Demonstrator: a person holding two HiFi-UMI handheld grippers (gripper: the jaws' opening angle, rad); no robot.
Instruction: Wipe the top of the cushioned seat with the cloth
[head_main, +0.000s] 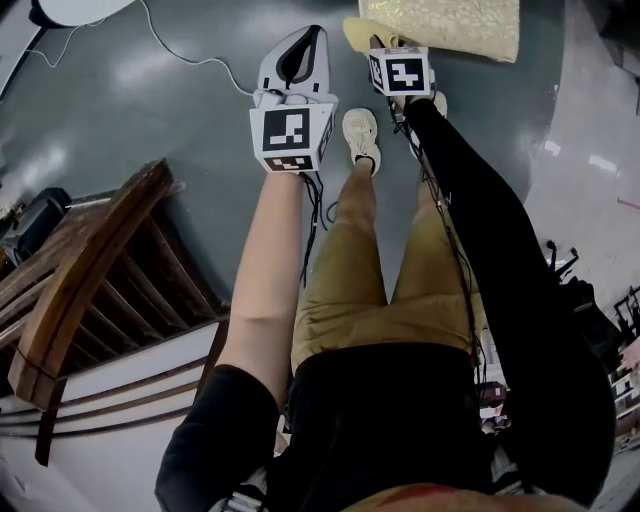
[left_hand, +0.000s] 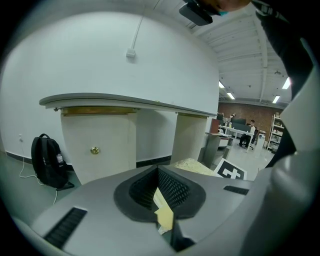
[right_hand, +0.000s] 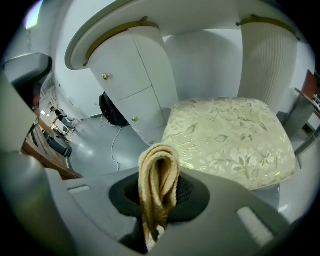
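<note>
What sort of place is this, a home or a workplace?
Probably a workplace hall: strip ceiling lights, distant desks and a grey floor, with a cushioned seat and white cabinet staged there.

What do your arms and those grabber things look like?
The left tongs and right tongs are pale grey shells with black ribbed pads. Each carries a white cube with black square markers; thin black cables run back. The left sleeve is short, the right sleeve long, both black.
</note>
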